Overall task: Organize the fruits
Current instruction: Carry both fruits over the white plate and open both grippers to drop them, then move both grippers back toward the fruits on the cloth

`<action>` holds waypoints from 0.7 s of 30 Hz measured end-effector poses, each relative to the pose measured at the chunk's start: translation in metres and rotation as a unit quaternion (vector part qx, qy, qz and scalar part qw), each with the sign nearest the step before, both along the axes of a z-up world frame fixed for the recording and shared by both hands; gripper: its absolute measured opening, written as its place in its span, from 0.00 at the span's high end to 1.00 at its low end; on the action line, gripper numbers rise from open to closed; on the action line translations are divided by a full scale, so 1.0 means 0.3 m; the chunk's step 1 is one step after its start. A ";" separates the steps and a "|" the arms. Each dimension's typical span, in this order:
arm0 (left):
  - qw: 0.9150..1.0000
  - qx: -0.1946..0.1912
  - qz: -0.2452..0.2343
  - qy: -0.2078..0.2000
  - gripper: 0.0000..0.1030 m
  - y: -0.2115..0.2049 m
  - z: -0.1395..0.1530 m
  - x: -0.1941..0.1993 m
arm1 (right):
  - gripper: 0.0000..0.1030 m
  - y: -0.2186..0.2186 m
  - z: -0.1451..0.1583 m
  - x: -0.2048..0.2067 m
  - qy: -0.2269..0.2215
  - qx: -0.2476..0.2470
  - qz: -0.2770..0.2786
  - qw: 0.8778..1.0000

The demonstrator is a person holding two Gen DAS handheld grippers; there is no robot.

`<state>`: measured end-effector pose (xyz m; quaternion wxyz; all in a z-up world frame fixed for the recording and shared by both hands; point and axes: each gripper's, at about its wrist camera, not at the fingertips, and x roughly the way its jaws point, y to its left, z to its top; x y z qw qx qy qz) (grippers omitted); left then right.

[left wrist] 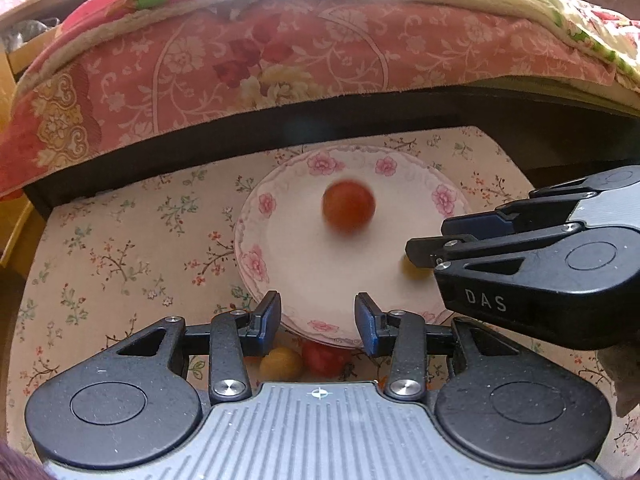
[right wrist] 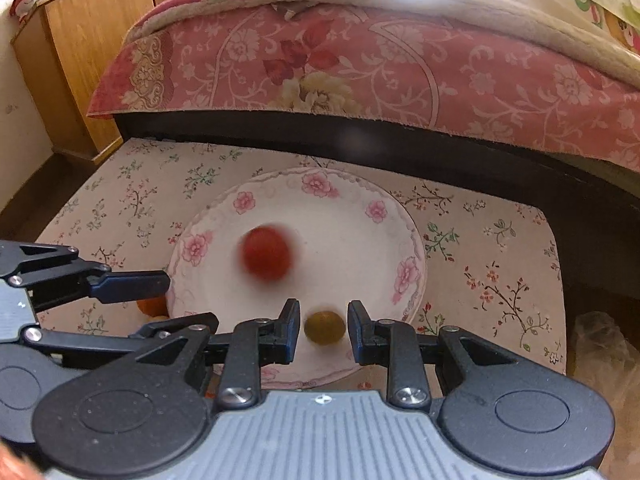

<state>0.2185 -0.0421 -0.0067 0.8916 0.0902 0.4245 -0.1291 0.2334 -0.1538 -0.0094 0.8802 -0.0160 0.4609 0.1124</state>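
A white plate with pink flowers on its rim (left wrist: 256, 264) (right wrist: 196, 248) lies on a floral mat. On it a red tomato (left wrist: 348, 206) (right wrist: 266, 254) shows as a blur. My left gripper (left wrist: 318, 316) hovers open over the plate's near rim with nothing between its fingers. My right gripper (right wrist: 324, 326) is shut on a small yellow fruit (right wrist: 325, 327) above the plate's near edge. In the left wrist view the right gripper (left wrist: 426, 236) comes in from the right and mostly hides that fruit (left wrist: 414, 270). A yellow fruit (left wrist: 280, 364) and a red fruit (left wrist: 324, 358) lie on the mat under my left gripper.
A bed with a pink floral cover (left wrist: 280, 68) (right wrist: 360, 64) overhangs the mat's far side above a dark frame. A wooden cabinet (right wrist: 80, 48) stands at the left. An orange fruit (right wrist: 152, 305) lies on the mat beside the plate's left rim, under the left gripper (right wrist: 172, 300).
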 end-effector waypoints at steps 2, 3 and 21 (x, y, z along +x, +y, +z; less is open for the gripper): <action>1.000 -0.002 -0.001 -0.004 0.52 -0.001 0.009 -0.003 | 0.68 -0.005 0.009 0.003 -0.003 0.004 -0.004 1.000; 1.000 -0.003 0.000 -0.006 0.52 0.000 0.015 -0.005 | 0.66 -0.009 0.012 0.003 -0.005 0.005 -0.008 1.000; 1.000 -0.006 0.012 -0.019 0.48 0.075 0.061 -0.038 | 0.61 -0.023 0.053 -0.043 -0.011 0.015 -0.006 1.000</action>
